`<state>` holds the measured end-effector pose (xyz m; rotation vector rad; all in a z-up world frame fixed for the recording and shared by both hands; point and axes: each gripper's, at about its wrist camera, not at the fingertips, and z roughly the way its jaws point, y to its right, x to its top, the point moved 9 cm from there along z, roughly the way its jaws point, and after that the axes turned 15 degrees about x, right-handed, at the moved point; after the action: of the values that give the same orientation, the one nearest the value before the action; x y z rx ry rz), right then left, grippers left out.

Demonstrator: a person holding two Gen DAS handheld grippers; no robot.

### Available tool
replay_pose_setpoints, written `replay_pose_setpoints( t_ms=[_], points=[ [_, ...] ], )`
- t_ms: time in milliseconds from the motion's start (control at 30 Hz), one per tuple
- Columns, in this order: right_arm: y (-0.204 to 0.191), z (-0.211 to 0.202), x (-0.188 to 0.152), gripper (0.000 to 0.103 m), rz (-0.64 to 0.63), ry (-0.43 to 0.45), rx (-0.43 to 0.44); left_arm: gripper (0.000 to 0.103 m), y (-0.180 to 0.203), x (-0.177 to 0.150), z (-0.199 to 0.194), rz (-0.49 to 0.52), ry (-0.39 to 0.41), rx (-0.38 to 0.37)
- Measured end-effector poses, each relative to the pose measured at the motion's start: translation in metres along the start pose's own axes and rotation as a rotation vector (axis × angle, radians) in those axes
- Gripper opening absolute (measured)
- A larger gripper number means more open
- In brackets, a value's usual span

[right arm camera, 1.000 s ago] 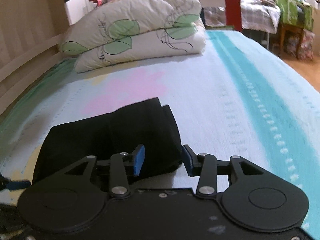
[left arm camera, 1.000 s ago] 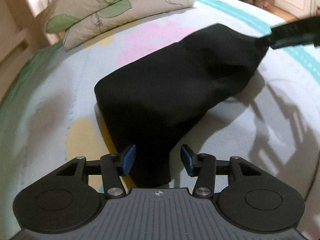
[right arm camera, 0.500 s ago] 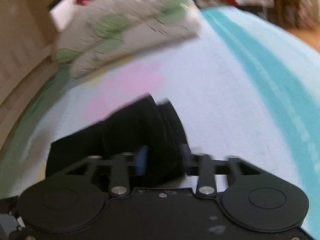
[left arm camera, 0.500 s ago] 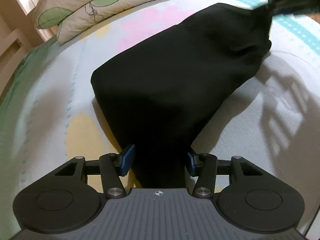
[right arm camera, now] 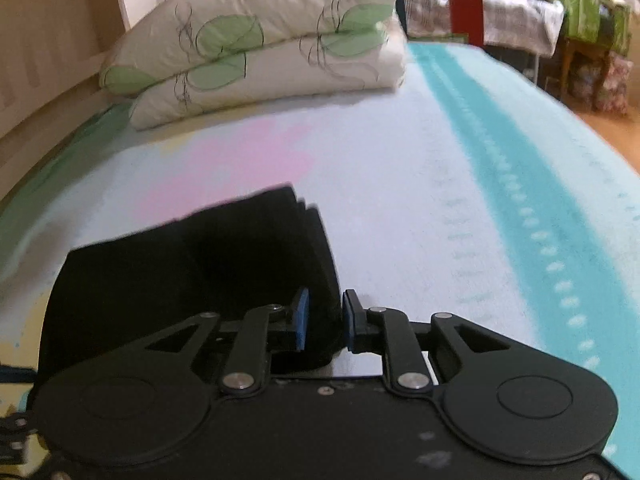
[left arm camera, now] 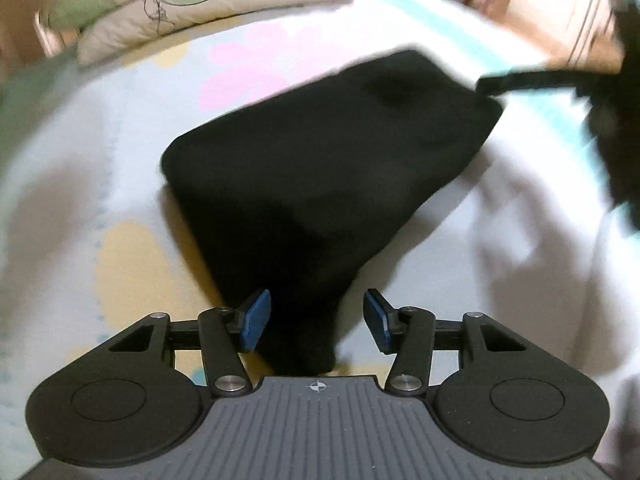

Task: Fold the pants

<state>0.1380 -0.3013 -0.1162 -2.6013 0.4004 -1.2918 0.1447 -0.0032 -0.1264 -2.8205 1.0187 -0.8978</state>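
Left wrist view: the left gripper (left arm camera: 316, 322) has its blue pads (left arm camera: 256, 320) spread wide. A narrow end of the black pants (left arm camera: 320, 184) lies between them, but neither pad touches the cloth, so this gripper holds nothing. The pants lie folded into a thick bundle on the bed sheet (left arm camera: 80, 184), which is pale with pink and yellow patches. The bundle widens away from the gripper toward its far right corner, where the dark, blurred tip of the right gripper (left arm camera: 486, 86) meets the cloth. Two stacked pillows (left arm camera: 168, 12) with a green leaf print lie beyond the pants at the far left.

Right wrist view: the right gripper (right arm camera: 323, 320) has its pads (right arm camera: 301, 318) drawn in close on a corner of the pants (right arm camera: 192, 272), with the fabric pinched between them. The folded layers show as stacked edges just above the pads. The bundle extends to the left across the sheet (right arm camera: 400, 200). A teal stripe (right arm camera: 532, 184) runs down the sheet well to the right of the pants. The pillows (right arm camera: 256, 40) lie at the far end of the bed.
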Motion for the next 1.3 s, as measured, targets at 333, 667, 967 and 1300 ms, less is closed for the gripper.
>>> replay_pose_setpoints(
  t_ms=[333,667,967,1300],
  points=[
    [-0.021,0.025,0.038,0.049,-0.134,0.071,0.071,0.05,-0.048,0.049,0.028,-0.268,-0.005,0.023],
    [-0.016,0.062,0.023,0.05,-0.151,-0.026,0.098,0.052,-0.028,0.041,0.068,-0.177,-0.028,0.083],
    [-0.012,0.074,0.017,0.05,-0.109,-0.045,0.096,0.052,-0.029,0.048,0.069,-0.219,-0.088,0.092],
    [-0.018,0.058,0.023,0.021,-0.128,-0.012,0.08,0.054,-0.03,0.057,0.076,-0.235,-0.149,0.139]
  ],
)
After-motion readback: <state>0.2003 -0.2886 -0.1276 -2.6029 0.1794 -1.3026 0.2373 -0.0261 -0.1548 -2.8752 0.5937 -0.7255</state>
